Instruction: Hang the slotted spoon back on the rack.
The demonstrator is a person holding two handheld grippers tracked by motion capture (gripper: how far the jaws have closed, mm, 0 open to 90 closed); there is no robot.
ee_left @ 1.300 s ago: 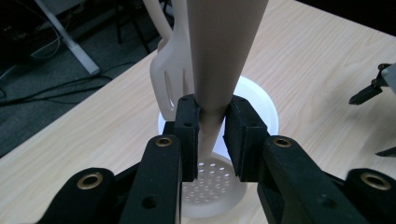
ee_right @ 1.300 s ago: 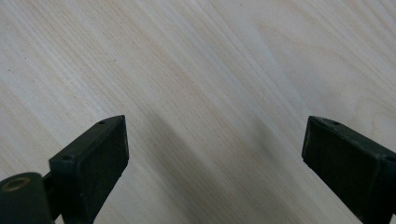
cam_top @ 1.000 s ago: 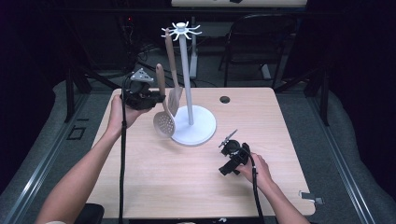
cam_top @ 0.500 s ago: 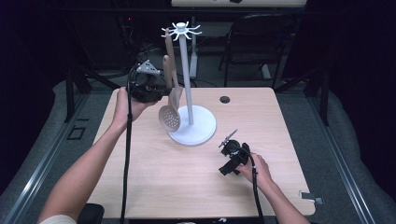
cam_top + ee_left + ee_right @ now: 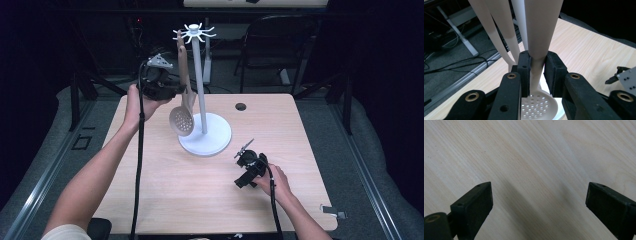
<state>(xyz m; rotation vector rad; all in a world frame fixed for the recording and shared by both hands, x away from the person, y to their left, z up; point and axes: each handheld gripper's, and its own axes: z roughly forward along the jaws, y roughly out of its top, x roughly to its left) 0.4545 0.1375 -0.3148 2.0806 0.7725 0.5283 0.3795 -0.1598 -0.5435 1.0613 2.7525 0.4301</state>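
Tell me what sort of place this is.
Probably a lab or recording workspace, not a kitchen: one bare wooden table, dark surroundings with loose floor cables, and a black chair behind.

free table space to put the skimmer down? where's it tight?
Bare wood: the near-left table between the left forearm and the right gripper, and the far-right corner past the grommet hole. Tight around the rack, where the left gripper holds the skimmer.

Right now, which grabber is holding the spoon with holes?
The left gripper, raised beside the white stand, pinches the slotted spoon handle. The right gripper sits open on the table.
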